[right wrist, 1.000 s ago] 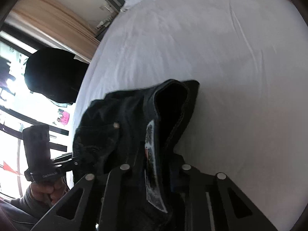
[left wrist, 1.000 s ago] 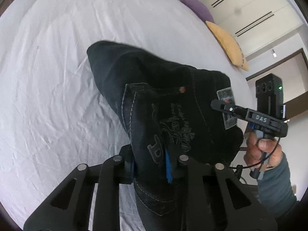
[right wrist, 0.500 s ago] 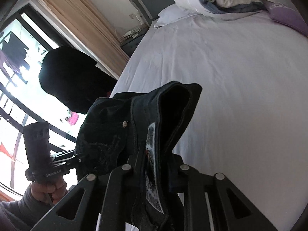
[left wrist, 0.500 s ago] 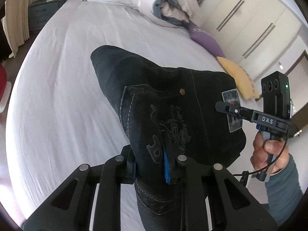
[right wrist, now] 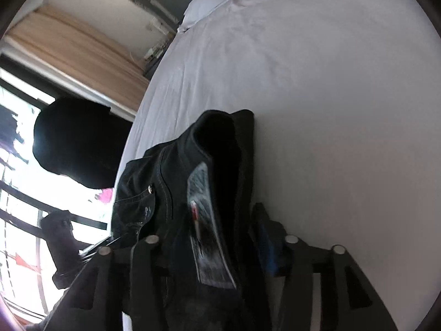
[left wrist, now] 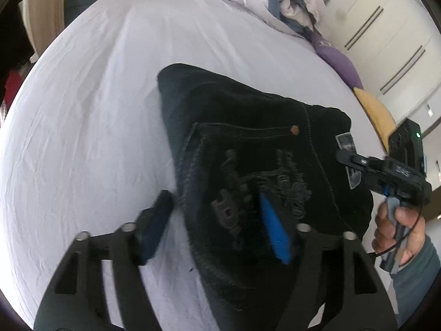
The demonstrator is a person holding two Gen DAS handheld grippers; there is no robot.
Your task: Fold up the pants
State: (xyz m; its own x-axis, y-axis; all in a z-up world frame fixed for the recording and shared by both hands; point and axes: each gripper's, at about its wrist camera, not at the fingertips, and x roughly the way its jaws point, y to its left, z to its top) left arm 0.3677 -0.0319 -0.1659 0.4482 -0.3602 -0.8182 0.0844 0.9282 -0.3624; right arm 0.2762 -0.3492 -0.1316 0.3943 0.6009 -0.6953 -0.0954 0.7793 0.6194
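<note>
- Two tools in play, one per hand, both aimed down at a bed (left wrist: 91, 127) covered with a white sheet.
- Pants (left wrist: 256, 149): black denim, already folded into a thick bundle, lying on the sheet near its centre; back pocket with embroidered motif and a rivet face up, a paper tag at the 3 o'clock edge.
- Left tool (left wrist: 217, 229): jaws have just been opening and now stand spread. The bundle's near end lies between them; the blue pad at 5 o'clock is close against the cloth, the other finger at 7 o'clock stands clear over bare sheet. No pinch is visible.
- Right tool (right wrist: 220, 240): jaws have just been opening as well, now parted. The waistband end with the tag (right wrist: 206, 229) sits in the gap, slack rather than squeezed. In the left wrist view this tool shows at 3 o'clock, held by a hand (left wrist: 397, 229) in a grey sleeve.
- Surroundings: pillows and a rolled duvet at 12 o'clock, purple and yellow cushions toward 2 o'clock, wardrobe doors beyond.
- Step in hand, as judged: release of the folded bundle onto the bed; the fold itself looks near complete.
- Next move calls for: drawing both tools straight back so no finger snags the denim, then checking that the layers stay stacked.
</note>
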